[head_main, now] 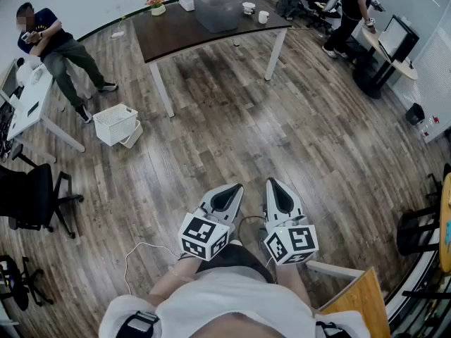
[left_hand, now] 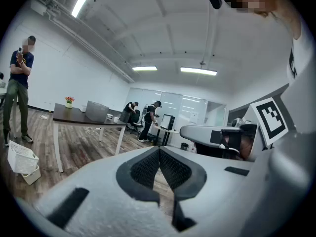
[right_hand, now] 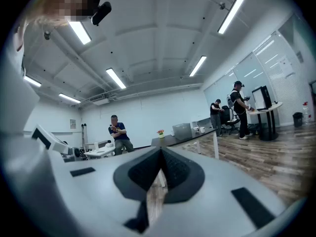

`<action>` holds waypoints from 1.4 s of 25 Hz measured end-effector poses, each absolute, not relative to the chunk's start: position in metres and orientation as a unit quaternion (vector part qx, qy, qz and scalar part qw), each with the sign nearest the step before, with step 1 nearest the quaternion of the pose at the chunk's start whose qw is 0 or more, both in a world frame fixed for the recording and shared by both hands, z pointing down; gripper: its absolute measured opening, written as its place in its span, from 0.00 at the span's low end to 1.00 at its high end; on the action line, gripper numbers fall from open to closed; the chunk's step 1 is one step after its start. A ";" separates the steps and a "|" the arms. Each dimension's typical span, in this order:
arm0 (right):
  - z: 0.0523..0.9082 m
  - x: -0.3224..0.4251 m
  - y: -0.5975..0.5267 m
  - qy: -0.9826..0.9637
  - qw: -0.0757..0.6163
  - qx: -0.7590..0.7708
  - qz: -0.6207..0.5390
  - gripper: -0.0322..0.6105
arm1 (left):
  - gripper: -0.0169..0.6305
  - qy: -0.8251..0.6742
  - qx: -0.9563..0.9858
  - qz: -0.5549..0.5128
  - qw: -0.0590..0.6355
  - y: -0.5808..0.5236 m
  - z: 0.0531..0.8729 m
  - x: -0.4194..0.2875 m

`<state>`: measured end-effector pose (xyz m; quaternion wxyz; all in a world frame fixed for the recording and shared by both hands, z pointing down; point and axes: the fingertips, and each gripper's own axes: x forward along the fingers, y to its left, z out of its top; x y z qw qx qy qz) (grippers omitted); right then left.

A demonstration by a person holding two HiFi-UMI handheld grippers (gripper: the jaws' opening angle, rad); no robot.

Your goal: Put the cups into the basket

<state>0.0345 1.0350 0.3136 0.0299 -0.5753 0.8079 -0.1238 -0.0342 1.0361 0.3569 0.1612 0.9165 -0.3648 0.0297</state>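
Note:
Two white cups (head_main: 248, 7) (head_main: 263, 17) stand on the far right end of a dark-topped table (head_main: 176, 30), beside a grey bin (head_main: 217, 9). A white basket (head_main: 115, 123) sits on the wood floor left of the table, and it also shows low at the left as the basket (left_hand: 22, 158) in the left gripper view. My left gripper (head_main: 235, 188) and right gripper (head_main: 272, 183) are held side by side close to my body, far from the table. Both are shut, pads meeting, with nothing between them. The cups (right_hand: 201, 129) appear tiny in the right gripper view.
A flower pot (head_main: 157, 5) stands at the table's far left end. A person (head_main: 53, 48) stands by a white desk (head_main: 32, 108) at the left. A black office chair (head_main: 35, 196) is nearby. More people work at desks at the far right (head_main: 356, 9). A wooden corner (head_main: 356, 305) sits by my right side.

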 end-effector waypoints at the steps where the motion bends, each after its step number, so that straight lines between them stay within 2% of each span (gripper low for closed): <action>1: 0.314 0.037 1.035 0.807 0.032 -0.576 -0.124 0.07 | 0.04 -0.366 0.916 0.029 0.160 1.036 0.357 -0.033; 15: 0.334 0.062 1.048 0.803 0.039 -0.577 -0.148 0.07 | 0.04 -0.382 0.909 0.026 0.163 1.042 0.368 -0.014; 25: 0.348 0.097 1.059 0.792 0.049 -0.588 -0.154 0.07 | 0.04 -0.359 0.917 0.027 0.169 1.047 0.375 0.028; 35: 0.349 0.118 1.025 0.795 0.047 -0.586 -0.148 0.07 | 0.04 -0.362 0.916 0.022 0.169 1.010 0.377 0.048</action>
